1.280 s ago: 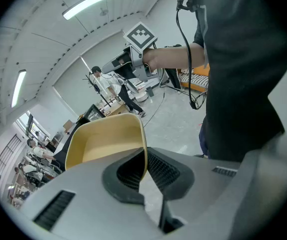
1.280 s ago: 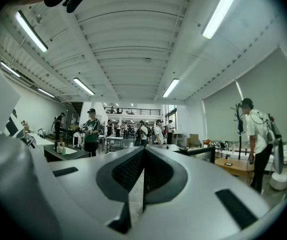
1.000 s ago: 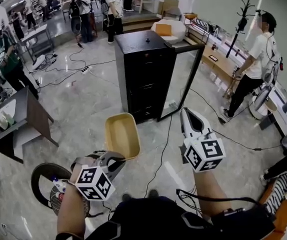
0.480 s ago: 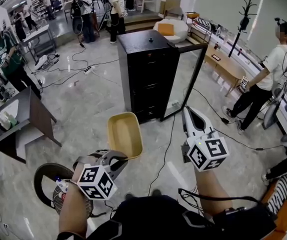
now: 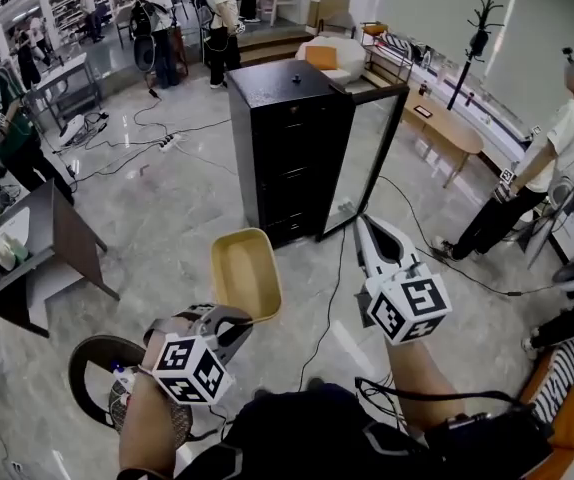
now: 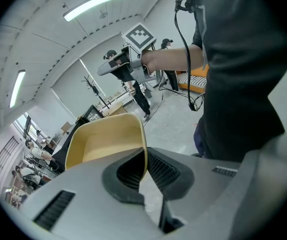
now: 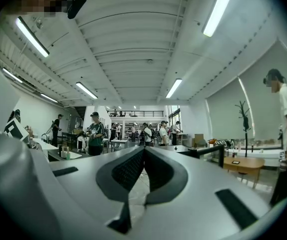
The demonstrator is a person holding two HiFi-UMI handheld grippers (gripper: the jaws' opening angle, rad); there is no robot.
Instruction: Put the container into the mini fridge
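Left gripper: light grey moulded shell, black ribbed pads set in black surrounds, and a white cube with black square markers at the rear.
Right gripper: same build, with a pale tapered shell and the same marker cube.
I wear a black top; my forearms are uncovered.
A thin black cable crosses my right forearm.

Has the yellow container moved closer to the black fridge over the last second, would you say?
No. In the head view the yellow container, held by the left gripper, stays just short of the base of the black fridge, as before.
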